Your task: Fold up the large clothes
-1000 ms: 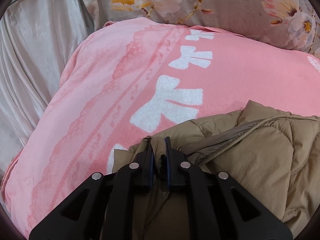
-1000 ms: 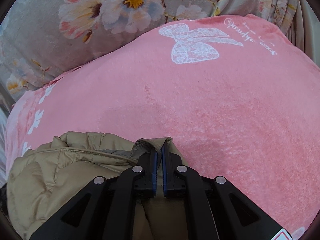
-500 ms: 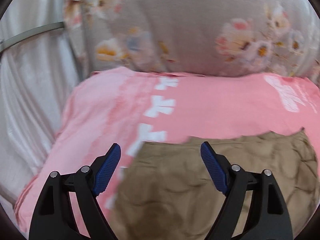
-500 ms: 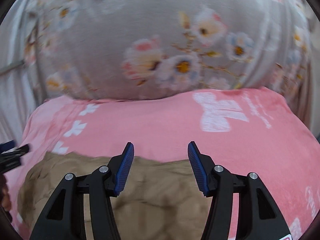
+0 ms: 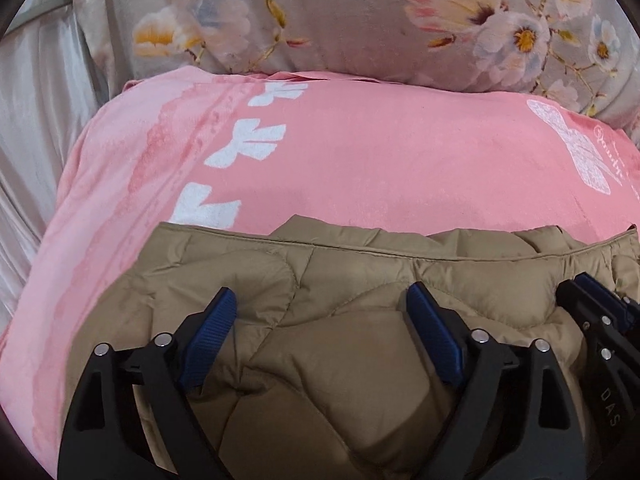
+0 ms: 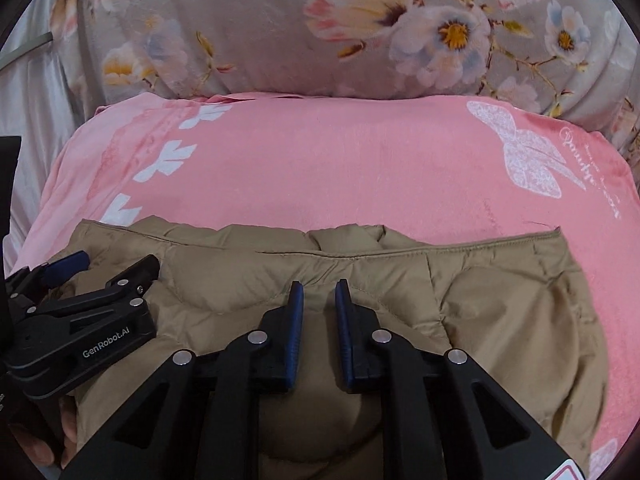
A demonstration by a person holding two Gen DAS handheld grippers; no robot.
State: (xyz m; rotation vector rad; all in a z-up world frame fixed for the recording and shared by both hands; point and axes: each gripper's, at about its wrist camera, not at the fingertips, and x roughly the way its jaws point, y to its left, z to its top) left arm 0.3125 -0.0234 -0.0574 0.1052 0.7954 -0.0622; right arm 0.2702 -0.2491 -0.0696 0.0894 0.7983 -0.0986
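A tan quilted puffer jacket [image 5: 352, 276] lies folded on the pink blanket [image 5: 380, 160]; it also shows in the right wrist view [image 6: 500, 300]. My left gripper [image 5: 322, 312] is wide open and empty, hovering over the jacket's left part; it also shows in the right wrist view [image 6: 104, 270]. My right gripper [image 6: 319, 292] hovers over the jacket's middle near its far seam, its jaws a narrow gap apart and holding nothing. It shows at the right edge of the left wrist view [image 5: 592, 292].
The pink blanket [image 6: 360, 160] with white bow prints covers the bed. A grey floral pillow [image 6: 360, 28] lies along its far edge. Pale satin fabric [image 5: 36, 120] hangs at the left.
Both grippers let go of the jacket, opened and pulled back. The jacket now lies flatter on the blanket. The right gripper's jaws have since narrowed.
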